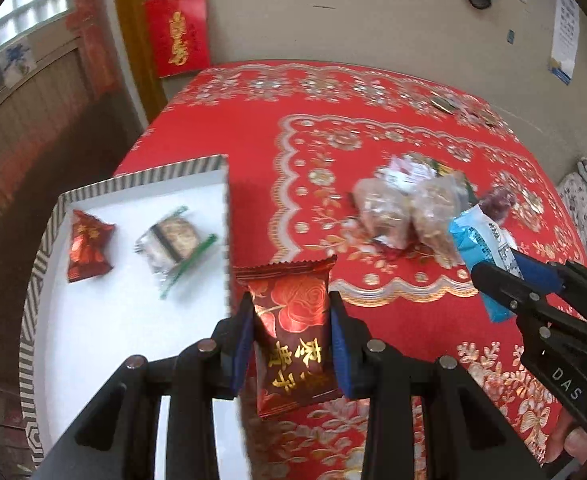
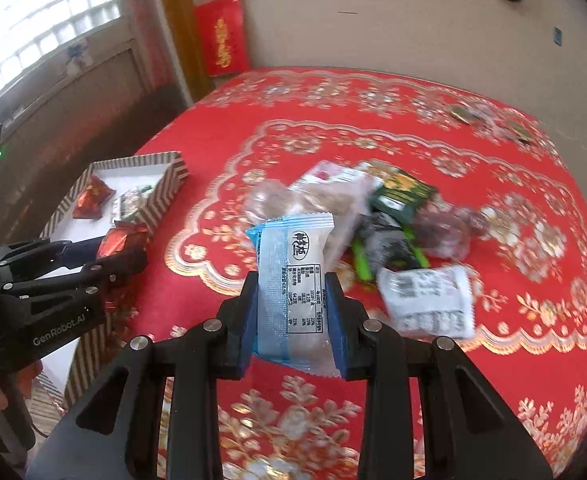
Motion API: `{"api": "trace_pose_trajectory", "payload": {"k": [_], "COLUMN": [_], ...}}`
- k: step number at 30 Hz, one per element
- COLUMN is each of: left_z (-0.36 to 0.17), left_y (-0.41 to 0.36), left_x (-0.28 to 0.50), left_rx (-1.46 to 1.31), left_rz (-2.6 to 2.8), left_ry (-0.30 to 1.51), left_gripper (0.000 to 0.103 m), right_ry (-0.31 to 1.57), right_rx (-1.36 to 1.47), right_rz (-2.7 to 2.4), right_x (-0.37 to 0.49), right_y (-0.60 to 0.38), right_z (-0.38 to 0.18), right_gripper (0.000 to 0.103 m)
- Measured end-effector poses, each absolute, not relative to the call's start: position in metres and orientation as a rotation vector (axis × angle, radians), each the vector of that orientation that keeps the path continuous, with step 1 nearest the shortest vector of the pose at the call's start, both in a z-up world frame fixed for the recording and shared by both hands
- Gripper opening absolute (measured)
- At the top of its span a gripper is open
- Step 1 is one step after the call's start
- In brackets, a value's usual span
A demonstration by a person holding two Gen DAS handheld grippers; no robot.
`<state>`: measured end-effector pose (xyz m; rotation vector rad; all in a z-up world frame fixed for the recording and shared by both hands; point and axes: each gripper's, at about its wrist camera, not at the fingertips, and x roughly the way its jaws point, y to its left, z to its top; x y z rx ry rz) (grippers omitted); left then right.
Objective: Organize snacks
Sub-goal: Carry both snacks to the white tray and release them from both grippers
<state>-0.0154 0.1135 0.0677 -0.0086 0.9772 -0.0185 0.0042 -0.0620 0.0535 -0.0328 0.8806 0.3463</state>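
Note:
My left gripper (image 1: 290, 312) is shut on a dark red rose-print snack packet (image 1: 289, 332), held above the table just right of the striped white box (image 1: 133, 192). The box holds a small red packet (image 1: 87, 246) and a clear-wrapped biscuit (image 1: 173, 240). My right gripper (image 2: 292, 300) is shut on a light blue snack packet (image 2: 293, 276), held above the red tablecloth in front of the snack pile (image 2: 357, 208). The right gripper also shows in the left wrist view (image 1: 533, 292), and the left gripper in the right wrist view (image 2: 105, 256), near the box (image 2: 161, 188).
The pile holds clear-wrapped cakes (image 1: 409, 212), a green packet (image 2: 401, 196) and a white packet (image 2: 429, 300). Small items (image 2: 469, 116) lie at the table's far edge. A wall with red decorations (image 1: 177, 28) stands behind the table (image 1: 221, 128).

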Motion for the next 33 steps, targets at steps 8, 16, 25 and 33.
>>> {"api": "trace_pose_trajectory", "payload": {"k": [8, 16, 25, 33], "left_z": [0.067, 0.062, 0.041, 0.026], "left_y": [0.155, 0.203, 0.256, 0.283], "left_x": [-0.019, -0.021, -0.018, -0.014], "left_rx": [-0.041, -0.081, -0.125, -0.152], "left_rz": [0.046, 0.133, 0.250, 0.311], "left_ry": [0.978, 0.989, 1.029, 1.056], "left_gripper": [0.037, 0.037, 0.037, 0.037], "right_ry": [0.880, 0.873, 0.905, 0.976], "right_rx": [-0.084, -0.122, -0.191, -0.232], "right_rz": [0.422, 0.510, 0.625, 0.692], "right_x": [0.010, 0.017, 0.020, 0.023], "right_y": [-0.014, 0.039, 0.111, 0.150], "right_z": [0.059, 0.065, 0.053, 0.029], "right_gripper": [0.030, 0.030, 0.030, 0.030]}}
